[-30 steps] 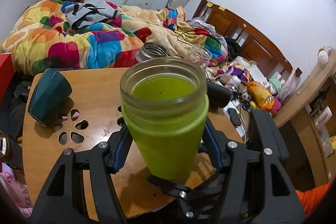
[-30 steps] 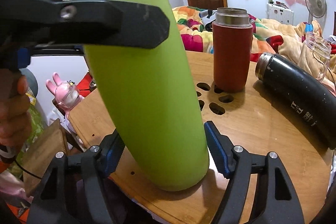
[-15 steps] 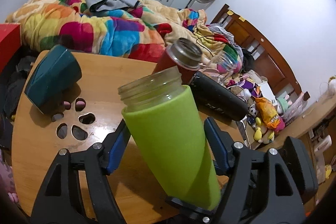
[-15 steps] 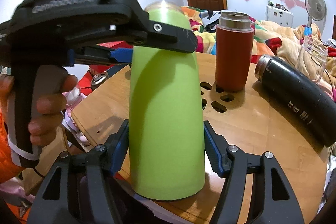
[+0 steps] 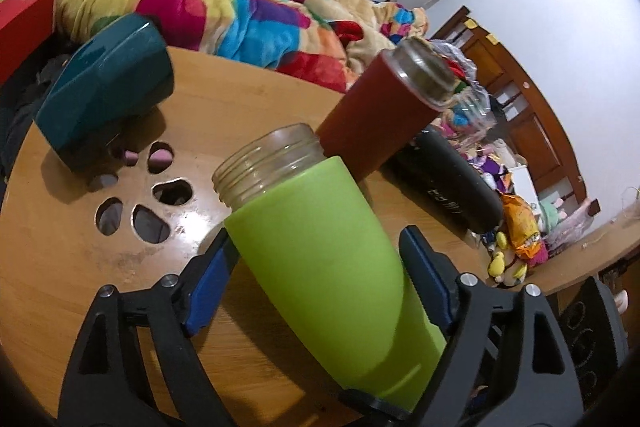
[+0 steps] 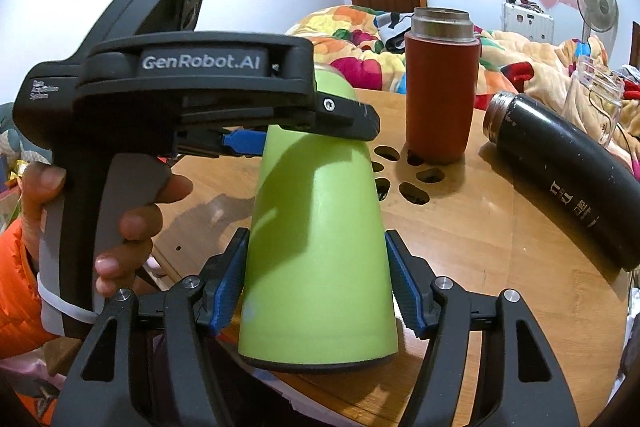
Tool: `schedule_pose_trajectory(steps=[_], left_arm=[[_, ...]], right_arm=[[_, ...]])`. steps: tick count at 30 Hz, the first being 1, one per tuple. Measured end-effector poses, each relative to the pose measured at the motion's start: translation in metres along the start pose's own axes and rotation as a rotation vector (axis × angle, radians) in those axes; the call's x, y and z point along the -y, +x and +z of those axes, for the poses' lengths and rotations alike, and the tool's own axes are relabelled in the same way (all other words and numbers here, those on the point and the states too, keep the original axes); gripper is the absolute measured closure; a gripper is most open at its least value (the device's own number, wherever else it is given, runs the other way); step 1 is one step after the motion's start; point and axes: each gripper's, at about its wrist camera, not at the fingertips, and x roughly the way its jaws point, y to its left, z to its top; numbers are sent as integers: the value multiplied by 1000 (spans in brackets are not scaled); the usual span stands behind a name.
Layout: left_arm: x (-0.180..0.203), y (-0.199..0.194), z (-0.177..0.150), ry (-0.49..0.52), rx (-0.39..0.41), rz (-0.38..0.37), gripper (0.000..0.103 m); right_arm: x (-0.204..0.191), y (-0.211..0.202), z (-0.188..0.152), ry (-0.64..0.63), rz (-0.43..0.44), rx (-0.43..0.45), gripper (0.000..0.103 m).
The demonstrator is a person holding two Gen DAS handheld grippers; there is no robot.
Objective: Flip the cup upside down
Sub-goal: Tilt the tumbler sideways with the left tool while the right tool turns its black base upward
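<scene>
Lime-green cup [image 6: 316, 227], rust-red flask [image 6: 440, 95], black bottle [image 6: 560, 171], rainbow-patched quilt [image 5: 224, 3], teal box [image 5: 104, 87]

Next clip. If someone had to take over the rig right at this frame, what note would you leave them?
Right claw: shut on the lower body of the cup, with a pad on each side.
Left claw: around the cup's upper part, below the glass mouth. I cannot tell whether it is clamping.
Cup: upright, mouth up, base at the near edge of the table.
Done: cup gripped.
Left: turn it over and set it mouth down on the table.
</scene>
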Motion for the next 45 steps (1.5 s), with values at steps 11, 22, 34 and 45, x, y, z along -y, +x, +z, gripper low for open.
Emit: schedule_pose_trajectory(steps=[11, 22, 34, 45], left_arm=[[7, -7, -5, 85, 28, 116, 15], [63, -50, -24, 354, 102, 84, 45], [65, -44, -39, 377, 37, 84, 90], [77, -72, -32, 368, 70, 0, 90]], right_arm=[[-6, -1, -3, -15, 0, -11, 41], [-8, -6, -12, 17, -16, -24, 40], [-20, -23, -31, 35, -84, -23, 39], [-33, -82, -2, -46, -136, 130, 40]])
